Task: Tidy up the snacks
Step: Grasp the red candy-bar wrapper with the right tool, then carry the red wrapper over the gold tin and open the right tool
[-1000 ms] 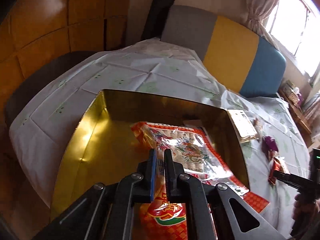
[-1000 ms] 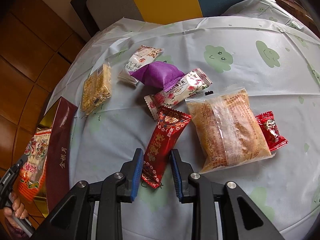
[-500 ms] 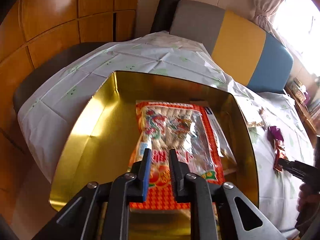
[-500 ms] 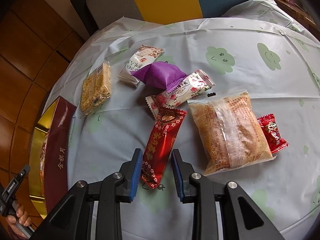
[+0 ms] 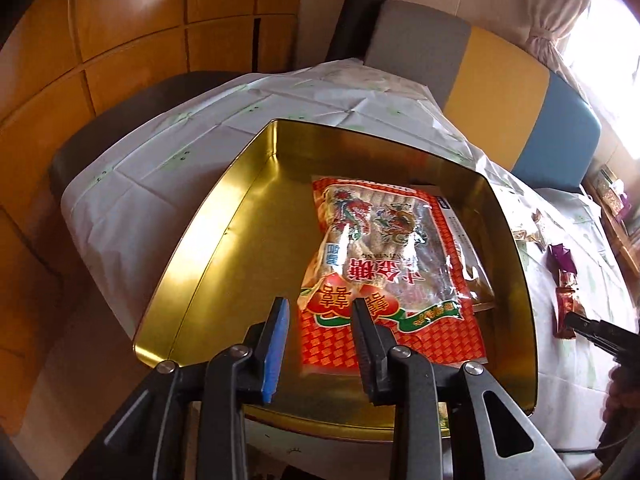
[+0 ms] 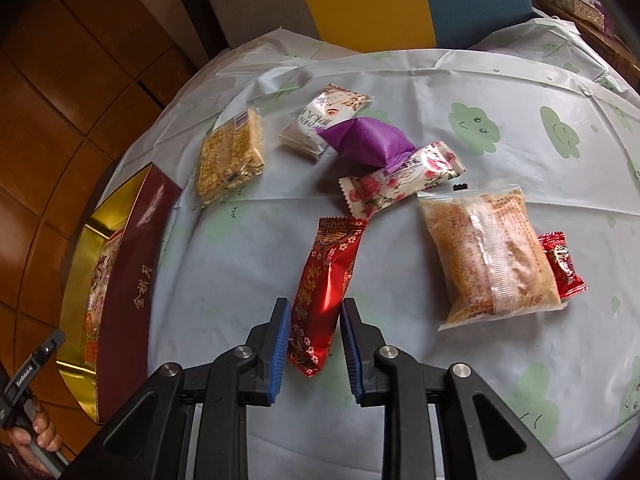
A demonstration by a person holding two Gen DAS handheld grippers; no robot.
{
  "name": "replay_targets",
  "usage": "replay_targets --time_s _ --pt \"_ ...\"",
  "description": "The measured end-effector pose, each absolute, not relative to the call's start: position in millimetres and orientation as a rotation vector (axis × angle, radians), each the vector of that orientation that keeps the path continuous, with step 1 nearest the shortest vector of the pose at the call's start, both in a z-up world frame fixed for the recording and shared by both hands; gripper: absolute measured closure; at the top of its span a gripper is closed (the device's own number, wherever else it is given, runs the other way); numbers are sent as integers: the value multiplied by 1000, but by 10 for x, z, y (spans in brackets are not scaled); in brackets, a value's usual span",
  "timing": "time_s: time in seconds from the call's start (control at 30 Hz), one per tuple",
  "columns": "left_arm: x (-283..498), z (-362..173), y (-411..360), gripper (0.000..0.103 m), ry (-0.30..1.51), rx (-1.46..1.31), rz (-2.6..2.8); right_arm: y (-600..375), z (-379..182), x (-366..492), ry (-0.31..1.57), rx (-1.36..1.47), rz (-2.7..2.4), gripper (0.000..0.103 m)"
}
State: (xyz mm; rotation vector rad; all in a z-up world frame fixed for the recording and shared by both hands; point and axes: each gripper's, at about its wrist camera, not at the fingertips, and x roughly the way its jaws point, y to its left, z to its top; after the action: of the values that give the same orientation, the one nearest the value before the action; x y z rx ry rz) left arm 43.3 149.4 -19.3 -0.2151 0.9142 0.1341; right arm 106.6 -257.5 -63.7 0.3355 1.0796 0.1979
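While the red snack packet (image 6: 326,292) lies on the table with its long axis pointing away from the right claw (image 6: 313,344), the half-open fingers straddle its near end; the left claw (image 5: 320,340), wide apart, holds nothing above the gold tin (image 5: 224,264)

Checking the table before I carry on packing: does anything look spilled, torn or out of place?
Nothing spilled or torn. The purple packet lies on top of the white packet and the flowered packet; the rest lie loose on the tablecloth. One big bag lies flat in the gold tin.
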Motion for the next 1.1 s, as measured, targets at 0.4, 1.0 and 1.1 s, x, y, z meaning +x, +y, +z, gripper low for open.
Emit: replay_targets --time_s 0.4,1.0,1.1 --pt "411 -212 1481 70 912 -223 120 -2368 -633 988 1113 307 238 82" --pt "399 -207 1560 66 902 -228 154 -2116 -496 952 1089 322 286 79" --pt "395 -204 1568 66 899 -230 157 -1936 -319 889 1056 324 358 79"
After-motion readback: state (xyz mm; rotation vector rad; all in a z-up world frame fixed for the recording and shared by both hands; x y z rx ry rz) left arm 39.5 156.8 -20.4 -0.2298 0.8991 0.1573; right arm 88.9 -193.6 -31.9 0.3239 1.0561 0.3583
